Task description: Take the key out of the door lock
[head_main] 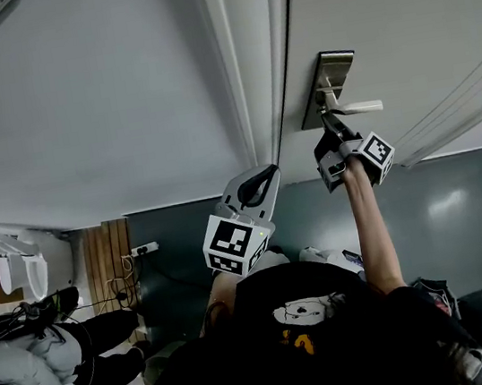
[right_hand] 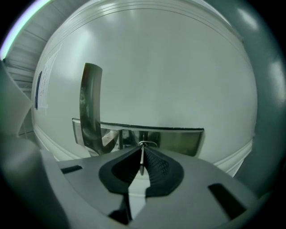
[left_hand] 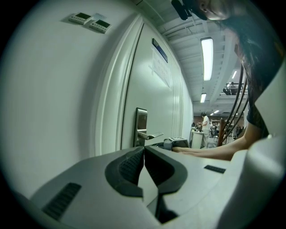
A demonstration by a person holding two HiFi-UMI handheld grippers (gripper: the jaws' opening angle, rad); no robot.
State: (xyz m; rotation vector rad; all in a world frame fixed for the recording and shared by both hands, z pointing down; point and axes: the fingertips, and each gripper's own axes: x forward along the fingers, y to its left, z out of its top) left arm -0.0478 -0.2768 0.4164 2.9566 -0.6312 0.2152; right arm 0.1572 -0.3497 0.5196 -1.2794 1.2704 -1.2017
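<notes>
The right hand-held gripper point(right_hand: 142, 151) is pinched narrow on the key point(right_hand: 141, 160), which still looks seated in the lock plate point(right_hand: 178, 141). A pull off the keyway's line could bind or bend the key, or let it slip from the pads. The left hand-held gripper point(left_hand: 144, 150), closed on nothing, hangs well clear of the plate.

Institutional workspace, most likely an office or lab. A white door point(head_main: 395, 18) with a steel lever handle point(head_main: 356, 108) is set in a plain wall carrying two control panels point(left_hand: 89, 20). Strip lights point(left_hand: 207, 58) run along a ceiling with exposed services, and a person point(left_hand: 205, 123) stands in the open hall beyond.
</notes>
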